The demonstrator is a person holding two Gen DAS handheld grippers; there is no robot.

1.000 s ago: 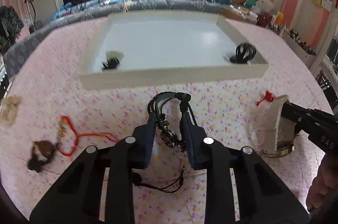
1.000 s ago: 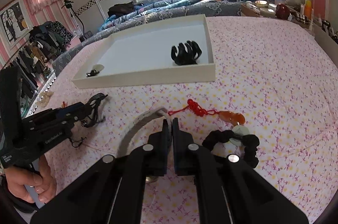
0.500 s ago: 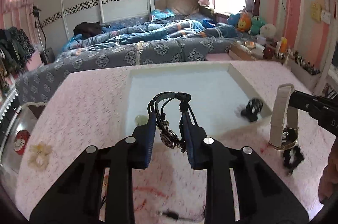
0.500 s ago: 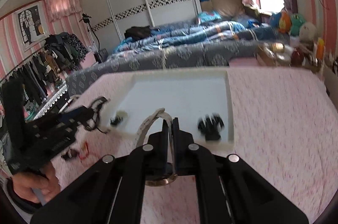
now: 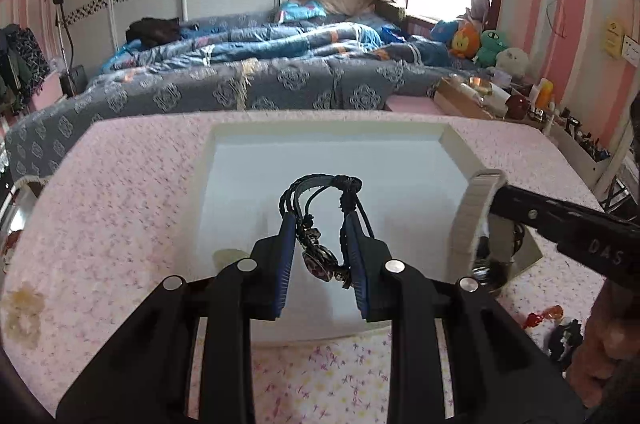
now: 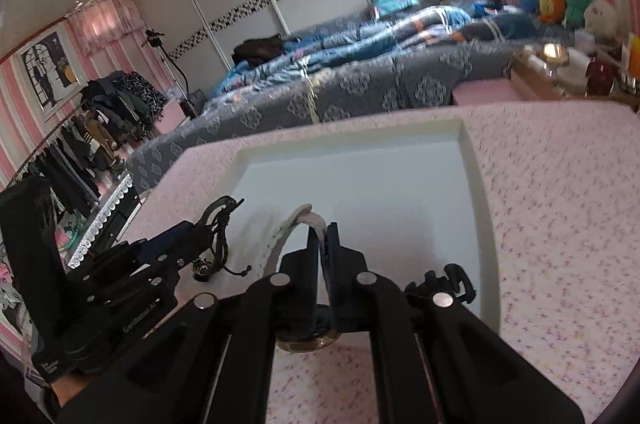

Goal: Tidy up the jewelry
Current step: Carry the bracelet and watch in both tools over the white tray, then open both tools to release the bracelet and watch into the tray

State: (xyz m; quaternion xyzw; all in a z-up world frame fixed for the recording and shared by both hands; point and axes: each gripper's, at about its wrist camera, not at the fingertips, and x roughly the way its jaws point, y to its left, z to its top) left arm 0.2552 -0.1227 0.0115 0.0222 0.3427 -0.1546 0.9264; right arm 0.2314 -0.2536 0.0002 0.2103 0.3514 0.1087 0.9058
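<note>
My left gripper (image 5: pixel 320 224) is shut on a black corded bracelet (image 5: pixel 320 208) with a round charm and holds it above the white tray (image 5: pixel 320 134). My right gripper (image 6: pixel 322 230) is shut on the white strap of a wristwatch (image 6: pixel 286 238), also over the tray; the watch (image 5: pixel 470 220) hangs at the right in the left wrist view. The left gripper with the bracelet (image 6: pixel 218 224) shows at the left of the right wrist view. A black hair claw (image 6: pixel 452 282) lies in the tray's near right corner.
The tray sits on a pink flowered tablecloth (image 5: pixel 120 192). A red tasselled charm (image 5: pixel 544 316) and a black scrunchie (image 5: pixel 566 338) lie on the cloth at the right. A cream flower clip (image 5: pixel 22 308) lies at the left. A bed (image 5: pixel 260 72) stands behind the table.
Both grippers have lifted their pieces off the cloth and carried them forward over the tray. The tray now fills the middle of both views.
</note>
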